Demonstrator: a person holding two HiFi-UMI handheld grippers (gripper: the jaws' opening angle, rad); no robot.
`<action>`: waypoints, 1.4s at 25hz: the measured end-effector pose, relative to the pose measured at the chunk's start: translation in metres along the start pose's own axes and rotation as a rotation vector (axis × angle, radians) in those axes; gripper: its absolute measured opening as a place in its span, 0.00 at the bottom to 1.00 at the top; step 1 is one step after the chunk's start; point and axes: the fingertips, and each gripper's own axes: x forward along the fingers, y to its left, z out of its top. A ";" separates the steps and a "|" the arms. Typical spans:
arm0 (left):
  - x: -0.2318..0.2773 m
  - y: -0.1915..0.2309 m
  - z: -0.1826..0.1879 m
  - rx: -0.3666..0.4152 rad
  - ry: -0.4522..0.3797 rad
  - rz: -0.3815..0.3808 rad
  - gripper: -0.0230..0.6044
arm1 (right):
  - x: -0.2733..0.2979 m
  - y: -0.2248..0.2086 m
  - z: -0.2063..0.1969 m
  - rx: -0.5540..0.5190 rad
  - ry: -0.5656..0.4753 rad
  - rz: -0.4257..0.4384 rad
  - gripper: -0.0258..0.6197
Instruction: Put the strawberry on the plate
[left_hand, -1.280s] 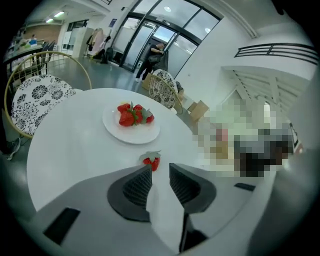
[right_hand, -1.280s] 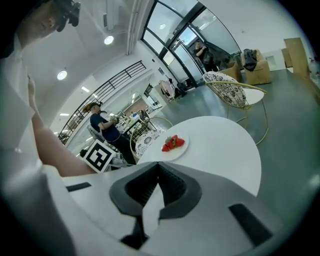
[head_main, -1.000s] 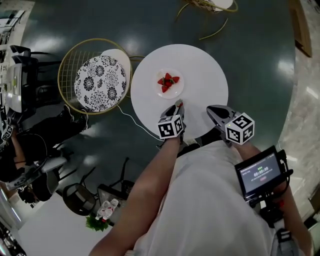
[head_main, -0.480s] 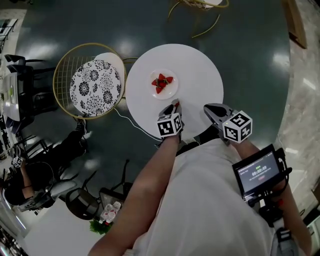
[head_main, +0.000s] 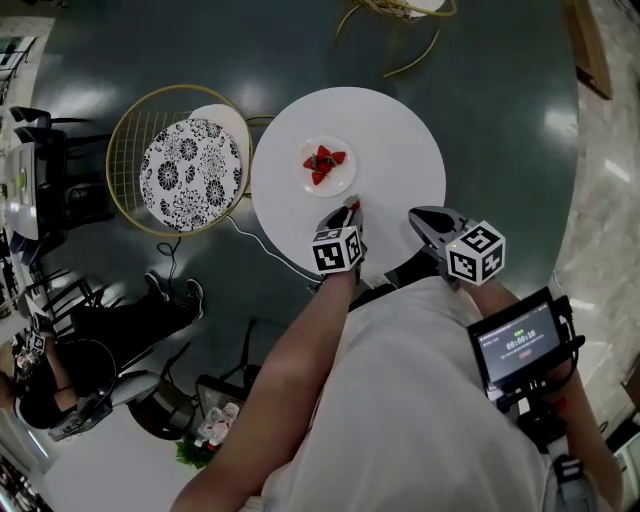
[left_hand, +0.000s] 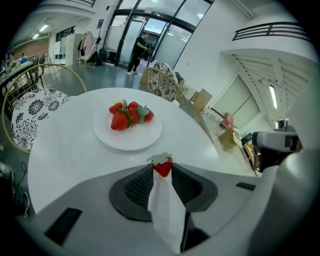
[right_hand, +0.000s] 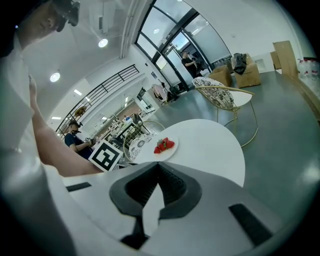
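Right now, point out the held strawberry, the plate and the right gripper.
held strawberry (left_hand: 163, 167): left gripper view, its red body between the jaws.
plate (left_hand: 131, 142): left gripper view, bare near rim.
right gripper (right_hand: 158, 163): right gripper view, where the shut jaw tips meet.

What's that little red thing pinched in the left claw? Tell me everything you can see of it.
It is a small strawberry: glossy red body with a pale green leafy cap on top. The left claw grips it at the very tips, jaws closed on its sides, cap end up. It is held above the white table, short of the white plate that holds other strawberries. Only the claw touches it.
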 end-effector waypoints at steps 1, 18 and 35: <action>-0.002 -0.001 0.001 0.001 -0.005 -0.002 0.23 | 0.001 0.001 0.000 -0.002 0.001 0.002 0.05; -0.018 0.020 0.051 -0.043 -0.088 0.044 0.23 | 0.011 0.016 0.007 -0.029 0.012 0.058 0.05; 0.000 0.039 0.060 -0.093 -0.056 0.095 0.23 | 0.006 0.004 0.008 0.015 -0.007 0.022 0.05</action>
